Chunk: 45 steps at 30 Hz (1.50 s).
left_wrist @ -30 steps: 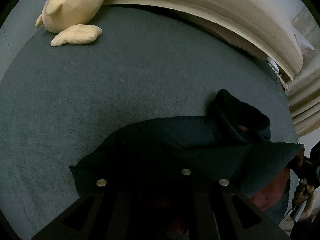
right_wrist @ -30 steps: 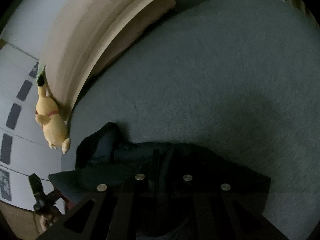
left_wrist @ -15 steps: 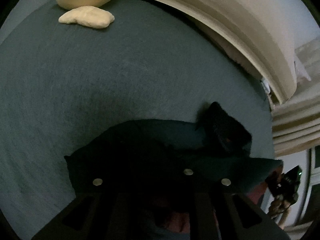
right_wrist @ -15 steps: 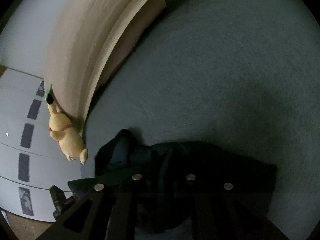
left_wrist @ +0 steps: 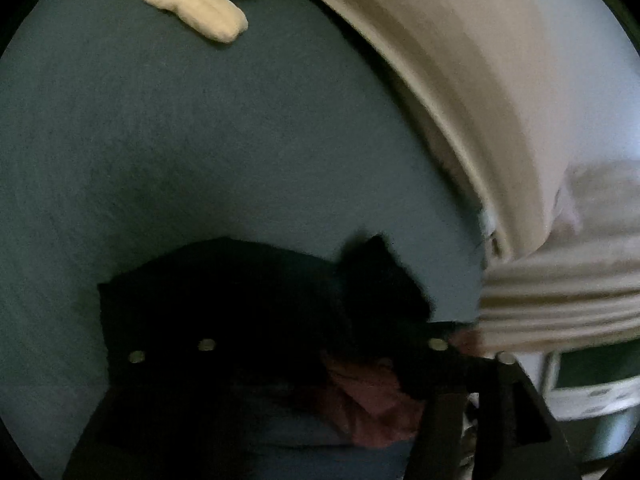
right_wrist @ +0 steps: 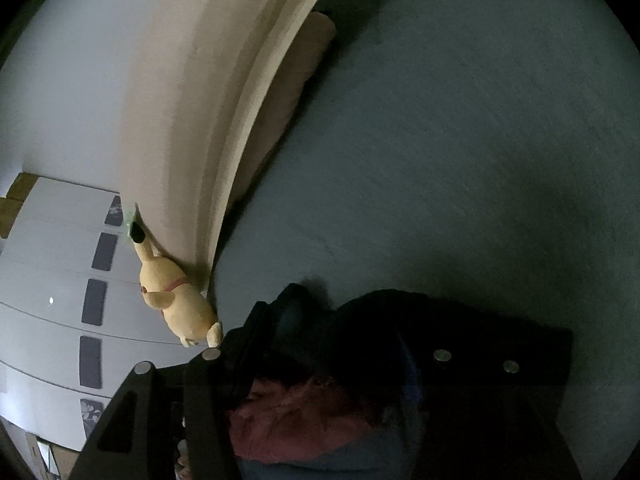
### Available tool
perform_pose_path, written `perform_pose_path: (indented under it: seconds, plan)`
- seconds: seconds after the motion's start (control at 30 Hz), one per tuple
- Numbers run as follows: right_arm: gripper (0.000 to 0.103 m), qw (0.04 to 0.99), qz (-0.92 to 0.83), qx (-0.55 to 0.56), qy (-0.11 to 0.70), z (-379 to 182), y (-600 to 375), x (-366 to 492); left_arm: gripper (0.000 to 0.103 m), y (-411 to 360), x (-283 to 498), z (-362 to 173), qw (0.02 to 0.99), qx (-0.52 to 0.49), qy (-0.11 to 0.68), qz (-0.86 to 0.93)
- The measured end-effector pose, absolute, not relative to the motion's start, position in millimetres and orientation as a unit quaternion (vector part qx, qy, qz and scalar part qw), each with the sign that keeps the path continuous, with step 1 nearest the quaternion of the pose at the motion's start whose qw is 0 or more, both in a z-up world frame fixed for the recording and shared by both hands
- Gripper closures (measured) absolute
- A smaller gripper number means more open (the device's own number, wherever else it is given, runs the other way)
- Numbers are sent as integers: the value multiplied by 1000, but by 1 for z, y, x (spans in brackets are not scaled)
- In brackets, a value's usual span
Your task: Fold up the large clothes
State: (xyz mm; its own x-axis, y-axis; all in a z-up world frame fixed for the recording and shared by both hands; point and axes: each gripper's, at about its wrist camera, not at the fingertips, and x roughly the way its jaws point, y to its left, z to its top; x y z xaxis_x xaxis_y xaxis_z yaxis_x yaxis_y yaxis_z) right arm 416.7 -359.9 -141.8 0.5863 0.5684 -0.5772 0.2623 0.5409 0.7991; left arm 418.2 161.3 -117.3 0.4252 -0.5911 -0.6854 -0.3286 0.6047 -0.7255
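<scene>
A bed with a dark teal cover (right_wrist: 460, 160) fills both views, its pale headboard (right_wrist: 192, 92) curving along one side and a yellow plush toy (right_wrist: 176, 300) sitting at the corner by that headboard. The garment (right_wrist: 380, 340) — dark, with a reddish lining (right_wrist: 304, 416) showing — lies bunched into a compact heap at the near edge of the bed, right under both cameras.

The left gripper (left_wrist: 320, 350) and the right gripper (right_wrist: 326, 360) both have their fingers standing apart over the heap; the jaws have just been opening, and though cloth lies between them, nothing looks pinched.

By my reading a fold has just been laid down and let go. The bundle looks small for a large garment, so much of the folding seems done, but one dark flap (left_wrist: 380, 276) sticks up toward the headboard and the edges look uneven — some tucking and smoothing is probably left.
</scene>
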Motion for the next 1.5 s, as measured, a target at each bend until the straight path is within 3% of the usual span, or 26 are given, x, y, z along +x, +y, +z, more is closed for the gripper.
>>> perform_pose_path:
  seconds: [0.17,0.47,0.7,1.1,1.13,1.17,1.2,1.23,1.27,1.37,1.5]
  plan:
    - [41,766,106,478,417,-132,-364,416,41,172,416,-93,733,-466,487,-98]
    - [35,821,89,444,347,-92,-380,403,38,161,405,-66,845,-270,460,-39]
    - [35,853,79,332,395,-105,-365,409,38,151,408,-96,845,-195,495,-54]
    - [37,849,100,279,437,-147,-351,449,39,124,442,-122,851,-156,496,-81]
    - [49,851,108,270,437,-147,-348,451,42,122,444,-123,855,-146,492,-78]
    - [66,852,111,257,442,-147,-344,453,55,120,446,-124,856,-139,492,-77]
    - [74,853,108,245,448,-147,-342,455,64,118,449,-127,856,-129,496,-72]
    - [85,853,104,236,454,-148,-340,457,83,117,450,-130,853,-122,504,-62]
    - [90,852,102,228,461,-150,-338,460,95,117,453,-134,849,-118,512,-53]
    - [92,853,87,201,474,-154,-333,464,102,118,458,-144,841,-111,528,-29]
    - [93,850,68,188,488,-162,-325,474,103,112,464,-153,839,-82,537,-20]
